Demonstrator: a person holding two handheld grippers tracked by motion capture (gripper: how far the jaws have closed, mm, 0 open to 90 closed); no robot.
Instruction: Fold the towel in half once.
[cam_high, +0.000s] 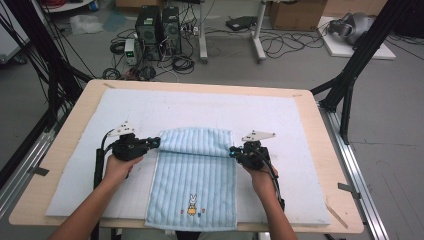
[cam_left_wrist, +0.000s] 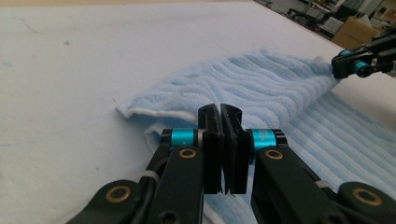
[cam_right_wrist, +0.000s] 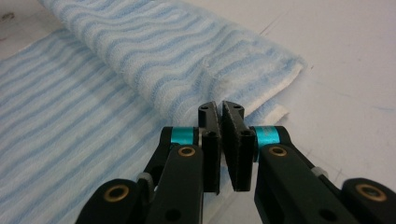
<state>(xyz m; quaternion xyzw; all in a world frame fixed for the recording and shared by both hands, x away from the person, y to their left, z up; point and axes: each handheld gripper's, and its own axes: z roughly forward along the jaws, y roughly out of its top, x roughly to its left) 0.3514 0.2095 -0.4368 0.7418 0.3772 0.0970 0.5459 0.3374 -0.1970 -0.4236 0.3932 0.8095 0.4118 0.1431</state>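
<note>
Light blue striped towel lies lengthwise on the white mat, near edge hanging just over the table's front. Its far end is folded back toward the person, forming a rounded fold across the full width. A small rabbit motif shows near the front edge.

Left gripper sits at the left end of the fold; in the left gripper view its jaws stand pressed together, with the towel's edge just beyond the tips. Whether cloth is pinched cannot be told.

Right gripper sits at the right end of the fold, jaws likewise closed to a sliver, fold corner just ahead; a grip cannot be confirmed.
</note>
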